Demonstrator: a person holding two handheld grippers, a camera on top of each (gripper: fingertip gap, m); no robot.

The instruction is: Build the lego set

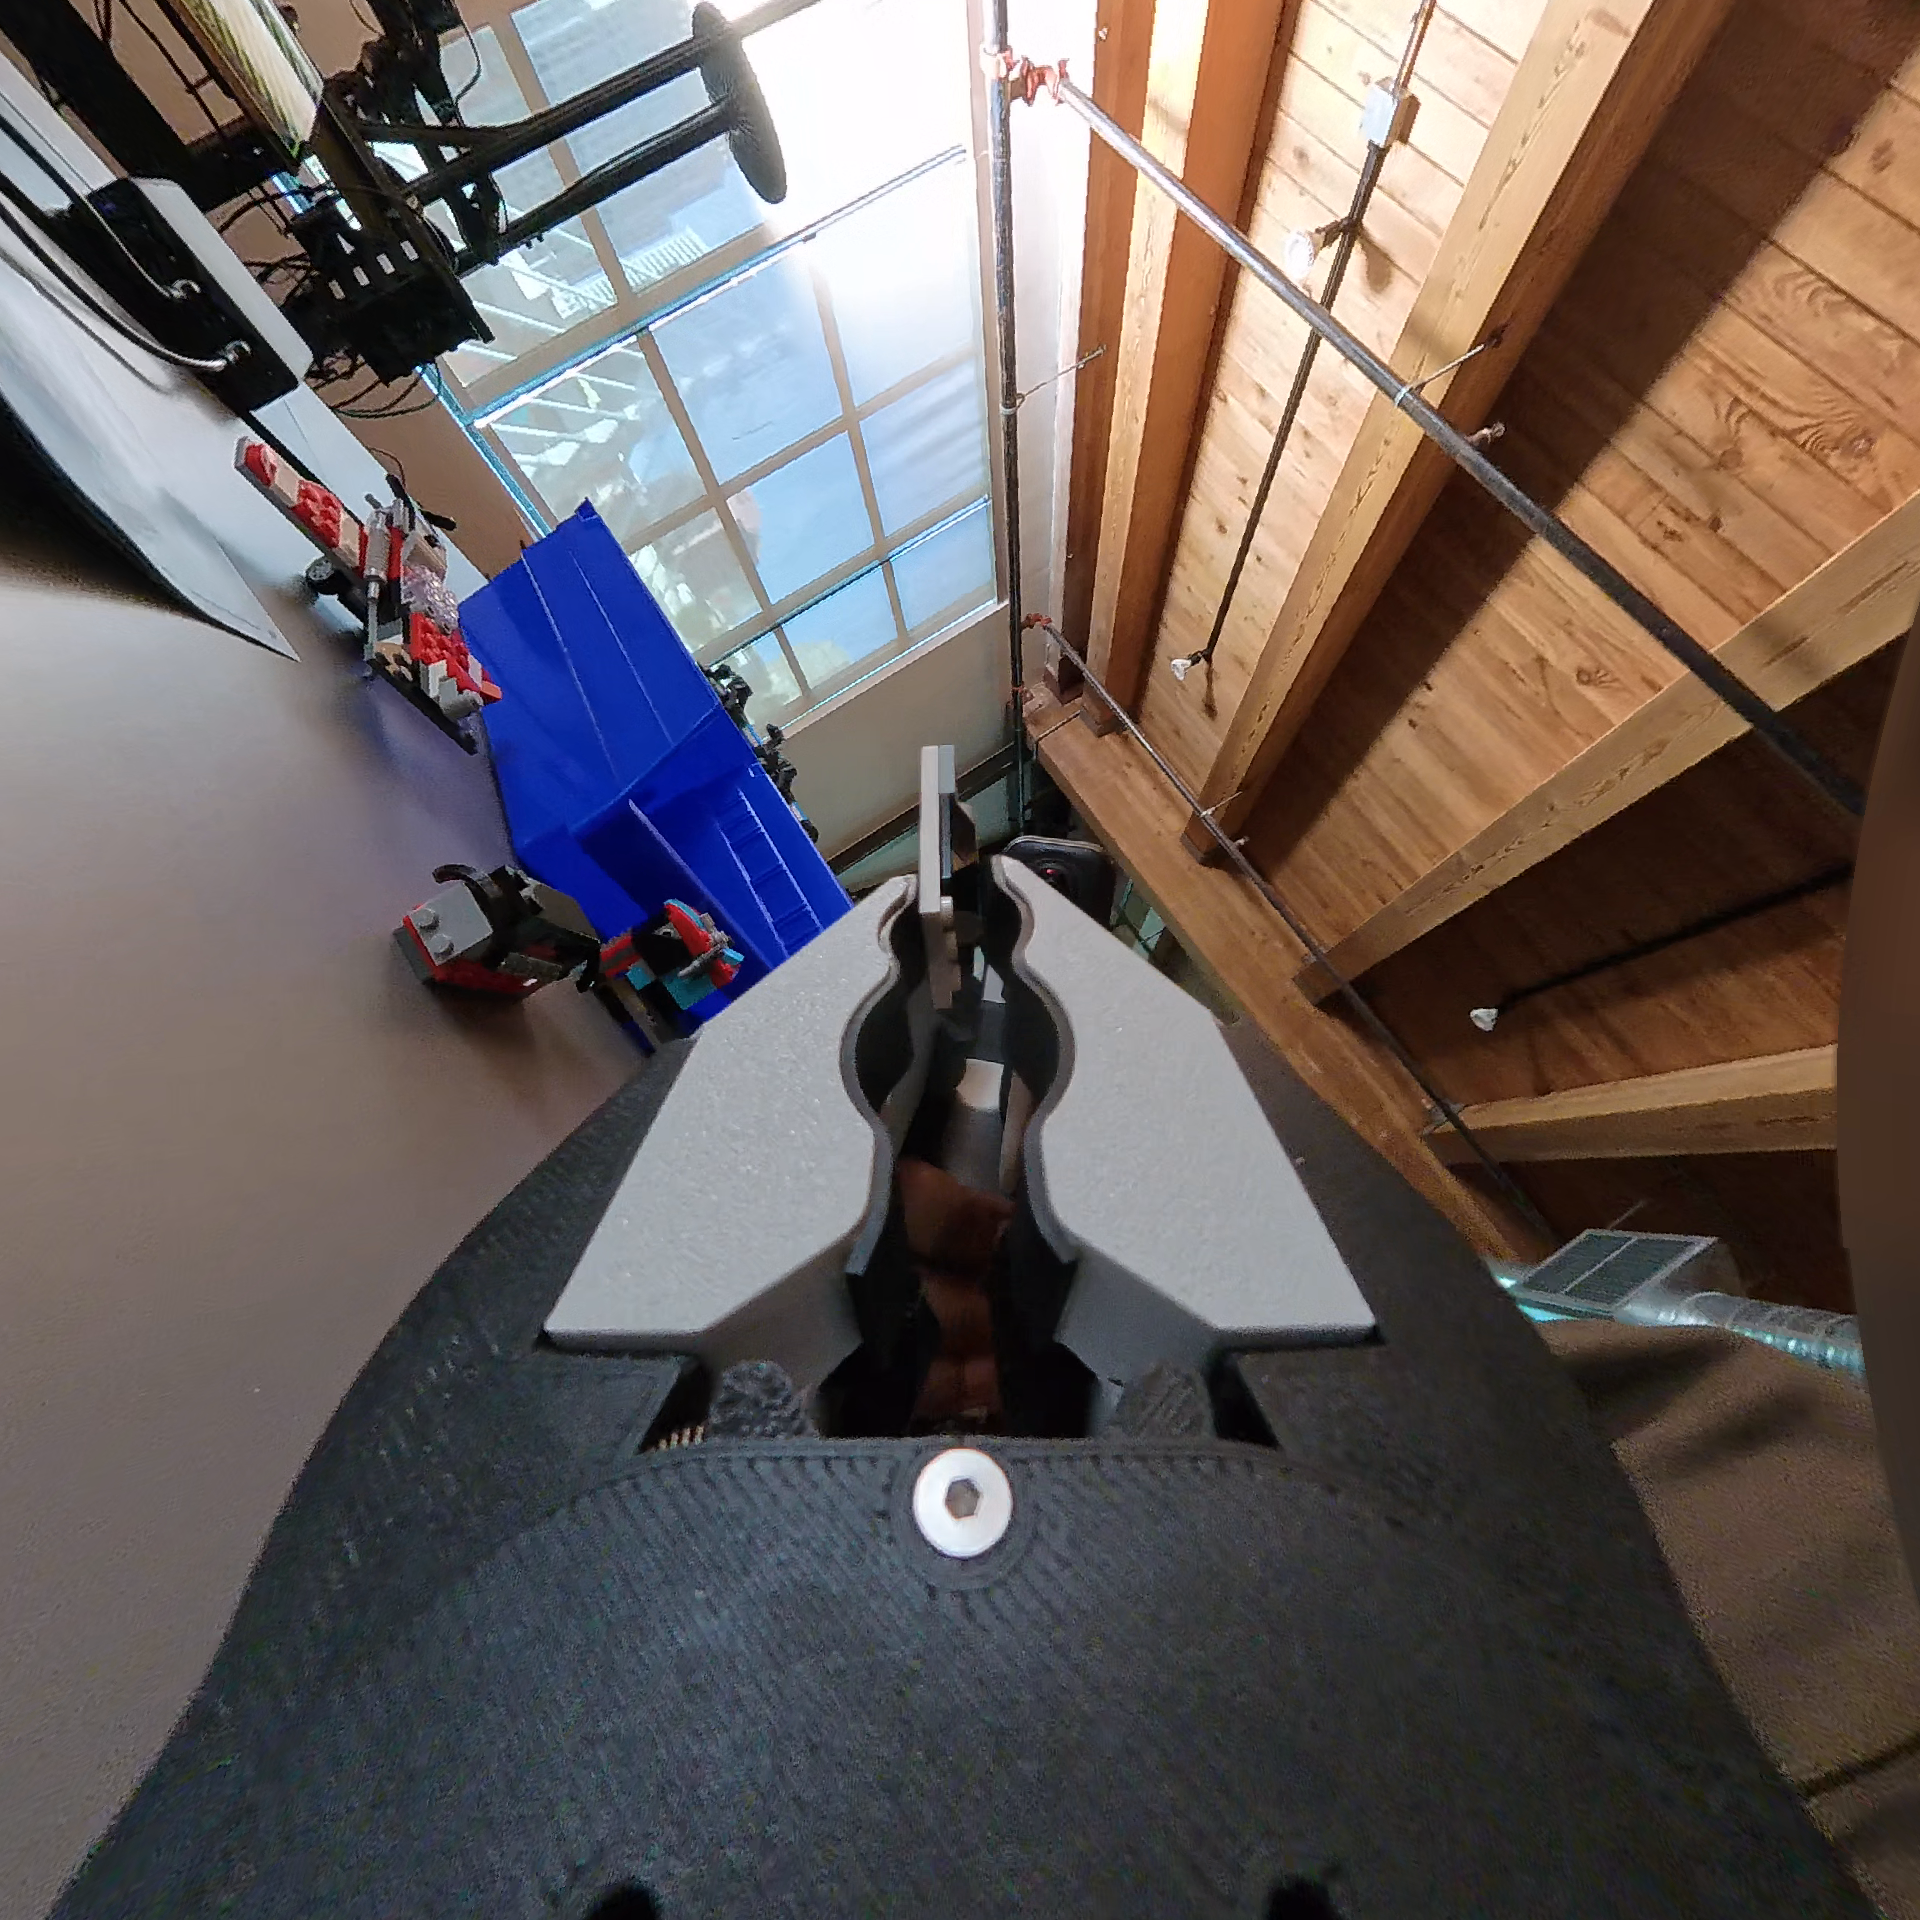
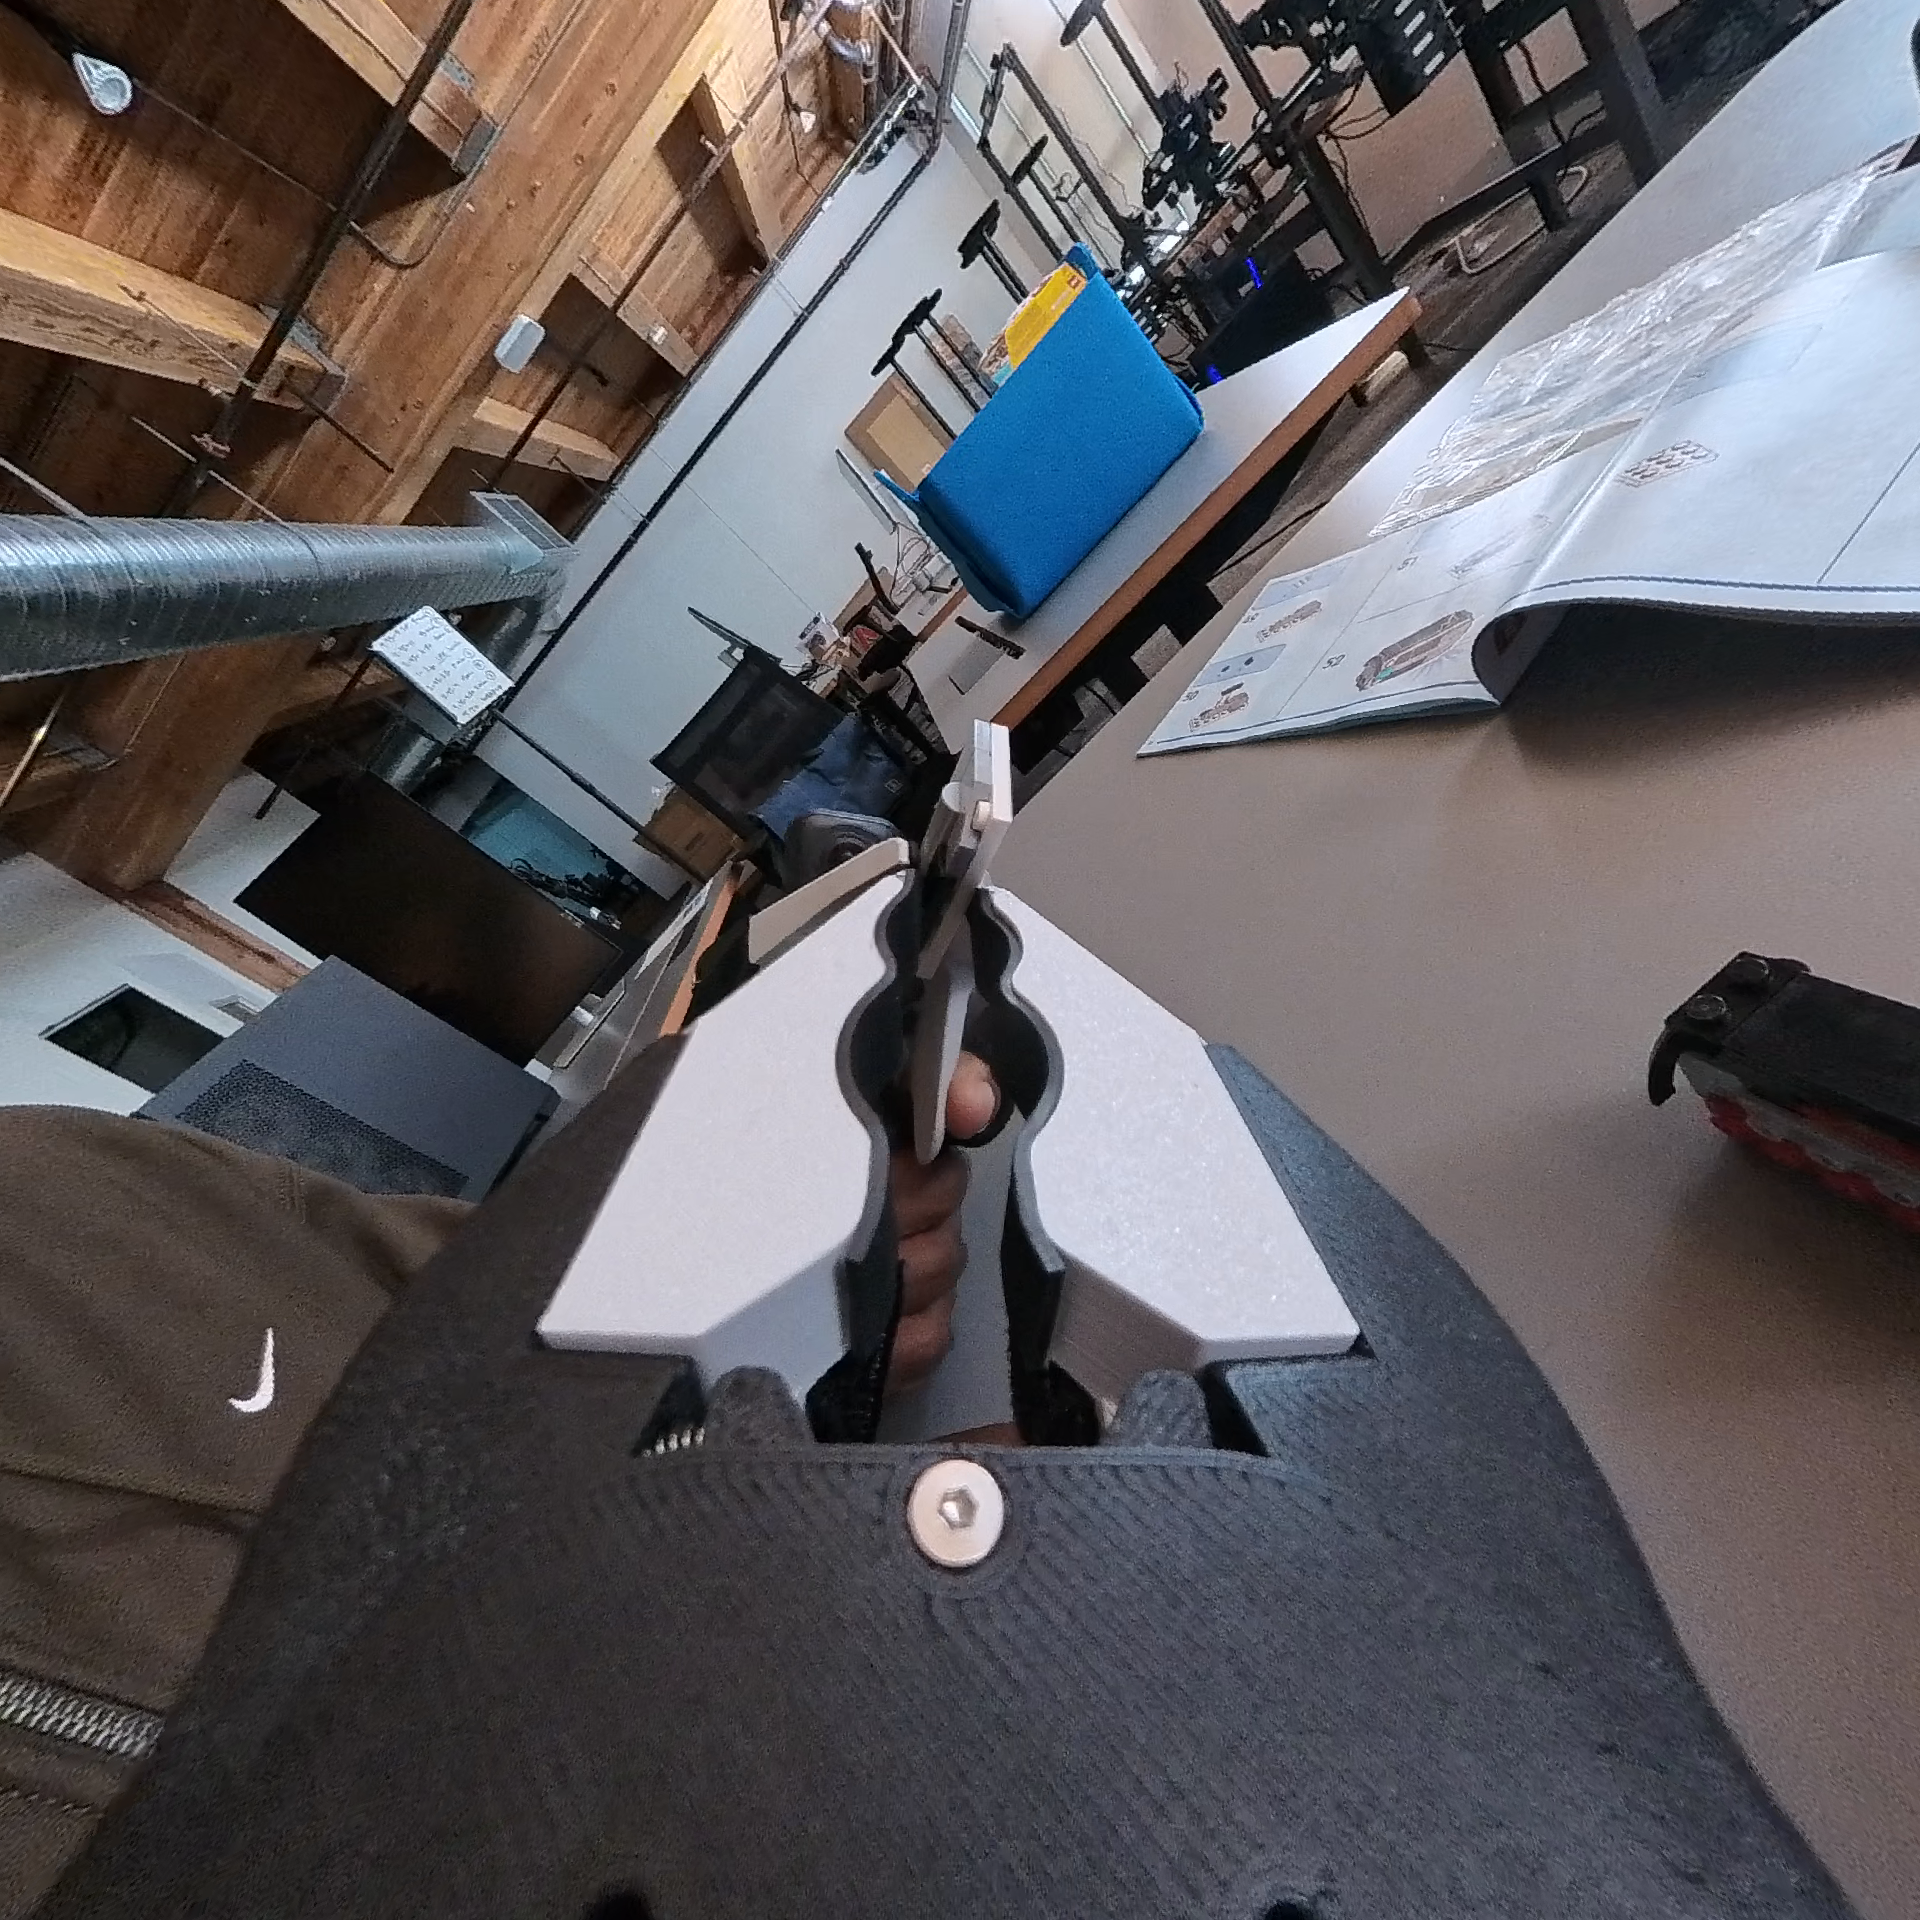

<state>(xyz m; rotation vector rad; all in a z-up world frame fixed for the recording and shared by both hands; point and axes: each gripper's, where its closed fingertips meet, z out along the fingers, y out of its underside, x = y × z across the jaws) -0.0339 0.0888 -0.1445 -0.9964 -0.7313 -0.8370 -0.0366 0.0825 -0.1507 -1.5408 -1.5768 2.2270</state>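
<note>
Left jaws: the left gripper [image 1: 961,894] pinches a thin grey plate piece [image 1: 938,831] on edge; the piece stands out past the fingertips toward 12 o'clock.
Right jaws: the right gripper [image 2: 940,899] is closed on a light grey plate piece [image 2: 982,805], also edge-on, leaning slightly to 1 o'clock; a small stud shows on its side.
Meeting point: the two grippers are tip to tip. In the right view the other gripper's grey finger [image 2: 821,899] lies at 10 o'clock, just beside the held piece. I cannot tell if both hold the same piece.
Behind the jaws: a hand [image 2: 935,1195] shows through the gap of the right fingers.
Left surroundings: a small red, grey and black brick model [image 1: 488,930] lies on the brown table [image 1: 208,1039] at 9 o'clock; a blue bin [image 1: 623,748] stands at 10 o'clock, more brick parts [image 1: 436,644] beyond it.
Right surroundings: an open instruction booklet [image 2: 1455,623] lies at 2 o'clock; a black and red brick model [image 2: 1797,1081] at 3 o'clock; a blue box [image 2: 1060,447] on another table at 12 o'clock.
Obstruction: a brown sleeve [image 2: 156,1351] fills 8 o'clock.
</note>
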